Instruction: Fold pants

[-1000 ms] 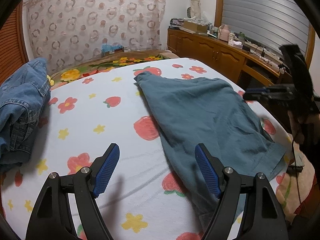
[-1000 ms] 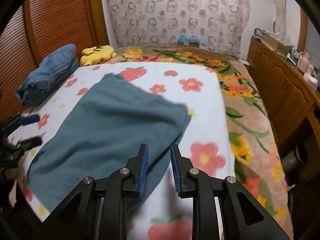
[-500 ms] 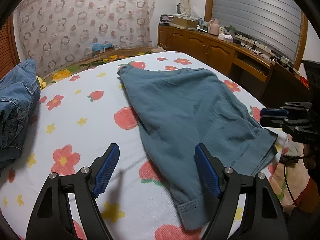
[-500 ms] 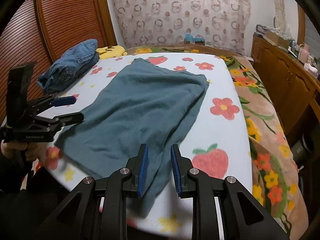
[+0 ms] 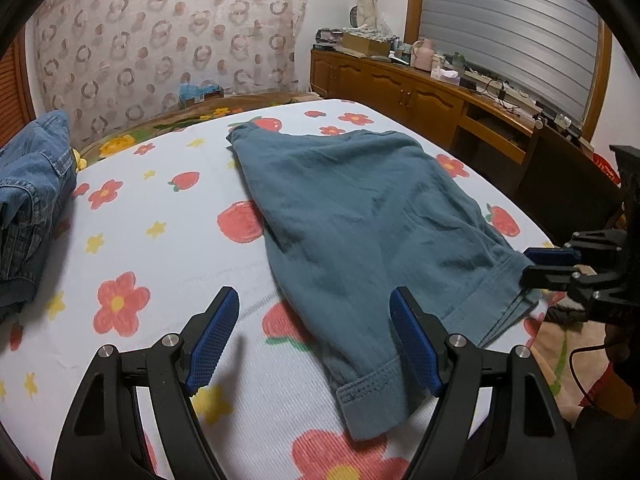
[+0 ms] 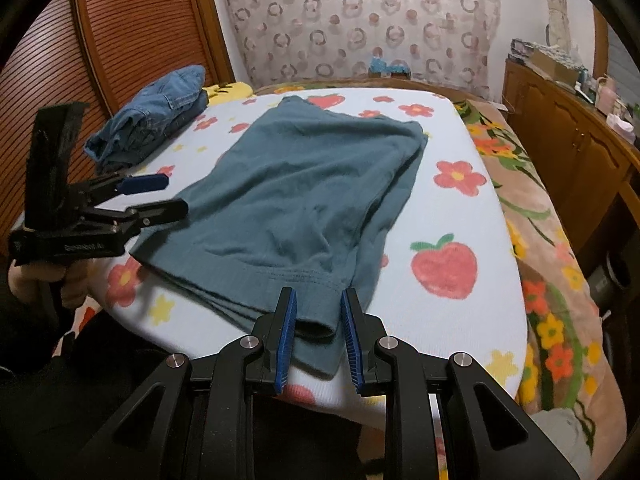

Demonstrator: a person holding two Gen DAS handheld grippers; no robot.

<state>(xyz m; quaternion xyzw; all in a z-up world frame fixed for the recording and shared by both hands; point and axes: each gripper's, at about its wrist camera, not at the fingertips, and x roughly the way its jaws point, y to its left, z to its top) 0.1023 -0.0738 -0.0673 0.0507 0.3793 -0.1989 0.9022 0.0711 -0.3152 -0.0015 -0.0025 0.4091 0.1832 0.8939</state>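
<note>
Pants (image 5: 360, 216) of teal cloth lie spread on the bed sheet (image 5: 160, 240), which is white with printed red flowers, strawberries and small yellow flowers; the hems are at the near edge of the bed, and the far end reaches toward the headboard side. I see my left gripper (image 5: 316, 344) with its jaws wide apart, released, above the sheet and the near left hem, and nothing is between the blue pads. My right gripper (image 6: 318, 340) has its jaws only a little apart; the corner of the near hem lies in the gap, but the pads do not press it as far as I can see. On the body of the left gripper, in the right wrist view, there is small white writing, but it is too blurred for me to read. Other things around: folded blue jeans (image 6: 152, 120) at the far left of the bed, a yellow plush toy (image 6: 230, 91) just behind them, a patterned curtain (image 6: 360, 20) on the back wall, and a long wooden cabinet (image 5: 420, 96) with boxes and bottles on top, well apart from the pants. Nothing stands on the pants.
</note>
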